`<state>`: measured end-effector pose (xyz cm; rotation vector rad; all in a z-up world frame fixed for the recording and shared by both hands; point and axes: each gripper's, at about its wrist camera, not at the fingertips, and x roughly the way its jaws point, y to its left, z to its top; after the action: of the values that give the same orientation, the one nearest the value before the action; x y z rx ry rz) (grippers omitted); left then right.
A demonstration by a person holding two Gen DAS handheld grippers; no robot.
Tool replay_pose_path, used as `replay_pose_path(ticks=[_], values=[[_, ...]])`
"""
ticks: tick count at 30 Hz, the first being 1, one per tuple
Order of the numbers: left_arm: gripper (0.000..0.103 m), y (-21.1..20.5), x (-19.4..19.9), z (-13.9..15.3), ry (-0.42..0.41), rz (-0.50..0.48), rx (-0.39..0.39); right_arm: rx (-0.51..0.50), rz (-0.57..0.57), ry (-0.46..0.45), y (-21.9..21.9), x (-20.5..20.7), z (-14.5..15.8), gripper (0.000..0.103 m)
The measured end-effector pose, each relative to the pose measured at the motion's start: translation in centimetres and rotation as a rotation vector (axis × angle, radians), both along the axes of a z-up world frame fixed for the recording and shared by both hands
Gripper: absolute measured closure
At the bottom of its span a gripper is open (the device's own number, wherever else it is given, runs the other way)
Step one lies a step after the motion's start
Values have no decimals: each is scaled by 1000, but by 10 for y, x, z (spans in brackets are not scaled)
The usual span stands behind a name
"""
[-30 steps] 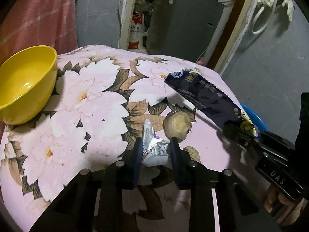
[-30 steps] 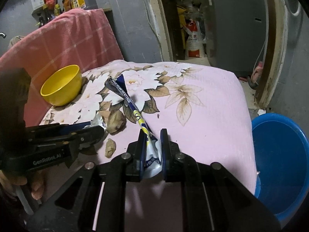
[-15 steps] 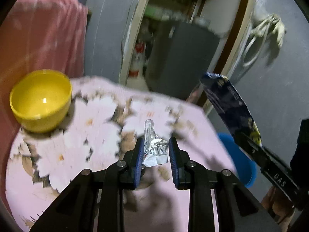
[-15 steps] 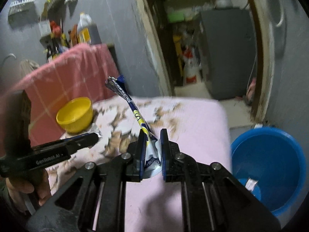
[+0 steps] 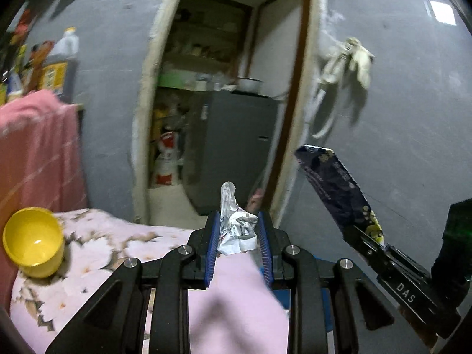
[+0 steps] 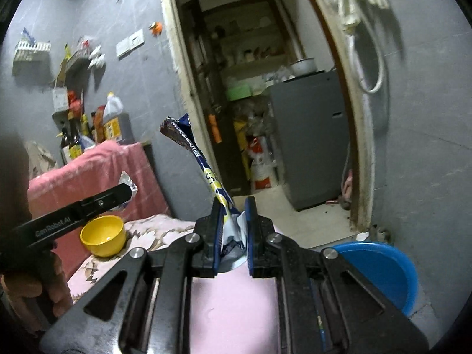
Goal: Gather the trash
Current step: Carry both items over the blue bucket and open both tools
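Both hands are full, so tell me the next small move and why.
Probably carry both over the blue tub and let go: the left gripper is shut on a crumpled wrapper, the right gripper on a long blue packet, both above the table.

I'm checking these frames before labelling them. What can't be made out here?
- Blue tub, right wrist view: its inside is cut off by the right claw; in the left wrist view it is almost wholly hidden.
- Wrapper print, left wrist view: crumpled, unreadable.
- Shelf bottles: too small and blurred.
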<state>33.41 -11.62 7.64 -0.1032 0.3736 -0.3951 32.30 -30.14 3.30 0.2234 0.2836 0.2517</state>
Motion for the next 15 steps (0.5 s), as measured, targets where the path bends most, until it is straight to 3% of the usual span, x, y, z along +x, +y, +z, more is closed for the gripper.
replay_pose_path(ticks=[8, 15], values=[[81, -66, 11, -13, 25, -120, 53, 21, -93, 31, -52, -4, -12, 82], [81, -110, 29, -39, 90, -180, 91, 19, -142, 92, -87, 3, -41, 81]])
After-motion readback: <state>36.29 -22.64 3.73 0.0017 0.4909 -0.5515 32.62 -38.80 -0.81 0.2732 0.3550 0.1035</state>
